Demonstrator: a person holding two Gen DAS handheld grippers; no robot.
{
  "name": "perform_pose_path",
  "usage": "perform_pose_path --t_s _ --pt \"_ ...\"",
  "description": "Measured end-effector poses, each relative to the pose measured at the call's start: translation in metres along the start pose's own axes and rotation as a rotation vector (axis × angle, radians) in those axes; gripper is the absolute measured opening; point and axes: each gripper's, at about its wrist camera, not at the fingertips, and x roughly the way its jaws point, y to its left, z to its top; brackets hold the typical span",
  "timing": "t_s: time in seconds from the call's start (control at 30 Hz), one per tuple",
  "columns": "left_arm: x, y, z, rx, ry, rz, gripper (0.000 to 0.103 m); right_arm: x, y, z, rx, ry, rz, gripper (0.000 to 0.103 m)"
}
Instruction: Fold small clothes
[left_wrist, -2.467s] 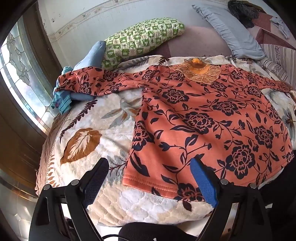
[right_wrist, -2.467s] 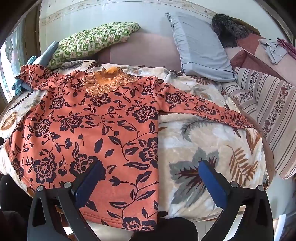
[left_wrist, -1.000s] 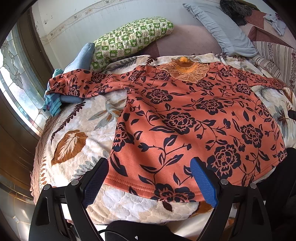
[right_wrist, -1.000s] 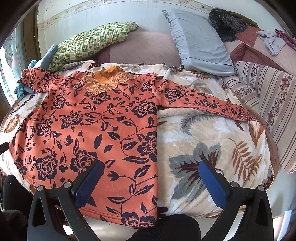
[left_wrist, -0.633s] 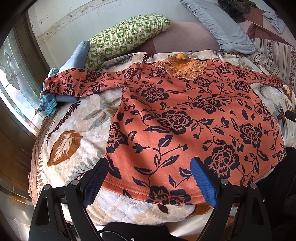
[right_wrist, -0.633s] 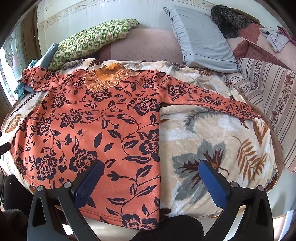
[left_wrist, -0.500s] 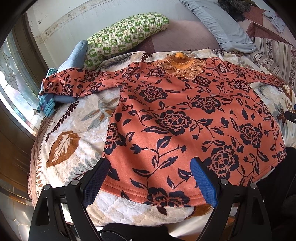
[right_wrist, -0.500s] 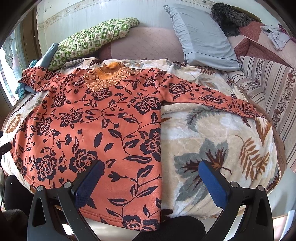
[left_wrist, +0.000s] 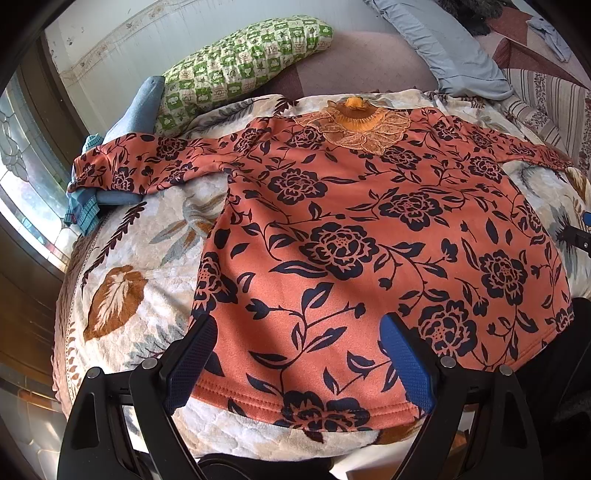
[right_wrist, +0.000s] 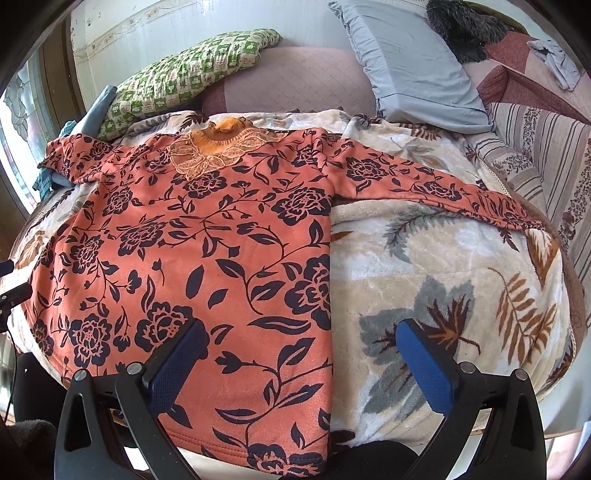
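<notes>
An orange top with dark blue flowers (left_wrist: 351, 229) lies flat, front up, on a leaf-patterned blanket (left_wrist: 147, 236), sleeves spread to both sides and an orange lace collar (left_wrist: 358, 118) at the far end. It also shows in the right wrist view (right_wrist: 207, 243). My left gripper (left_wrist: 297, 354) is open and empty, hovering over the hem's left part. My right gripper (right_wrist: 299, 358) is open and empty, above the hem's right corner, straddling the top's right side edge.
A green checked pillow (left_wrist: 240, 62) and a grey-blue pillow (right_wrist: 410, 62) lean at the bed's head. Blue folded clothes (left_wrist: 110, 147) lie under the left sleeve near the window. A striped cushion (right_wrist: 546, 155) flanks the right side. The blanket (right_wrist: 443, 266) lies bare right of the top.
Both grippers have drifted slightly; the left one has moved a little right and closer over the hem. The top has not moved and both grippers stay open.
</notes>
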Motion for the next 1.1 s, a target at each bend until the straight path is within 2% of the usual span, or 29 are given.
perform_pose_path --t_s 0.4,0.57,0.7,1.0,1.1 --pt "0.018 -0.01 0.019 0.011 0.038 0.003 0.09 0.018 -0.018 0.002 0.048 0.019 0.037 0.103" --pt "0.031 0.004 0.036 -0.045 0.088 -0.048 0.089 0.027 -0.048 0.011 0.115 0.023 0.049 0.102" --pt "0.051 0.043 0.065 -0.136 0.135 -0.029 0.089 0.03 -0.098 0.025 0.198 -0.005 -0.008 0.102" --pt "0.122 0.142 0.131 -0.438 0.209 -0.023 0.089 0.043 -0.267 0.06 0.488 -0.06 -0.182 0.102" --pt "0.155 0.16 0.149 -0.523 0.232 -0.036 0.089 0.053 -0.323 0.068 0.631 -0.076 -0.184 0.102"
